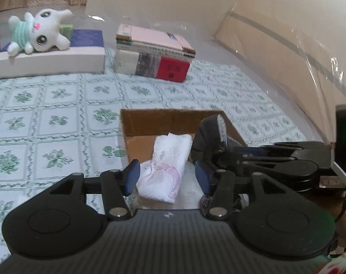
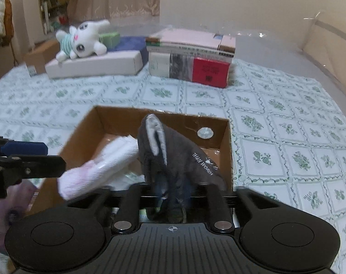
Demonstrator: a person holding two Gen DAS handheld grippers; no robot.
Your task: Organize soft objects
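Over a cardboard box [image 2: 223,137] on the floral tablecloth [image 1: 47,118], the left gripper [image 1: 167,178] stands open astride a folded white towel [image 1: 166,169]; at 3 o'clock, the right gripper's [image 2: 173,191] grip on a grey towel [image 2: 173,157] cannot be told.

The left hand-held gripper [image 1: 167,178] is matte black plastic with a ribbed grey top plate, a small white crosshair mark at its front edge, two round black discs either side, and silver rivets at the linkage pivots. Its fingers [image 1: 132,177] carry blue pads. The right hand-held gripper [image 2: 170,194] has the same build. Beside the left one, a red-and-white patterned sleeve edge shows.
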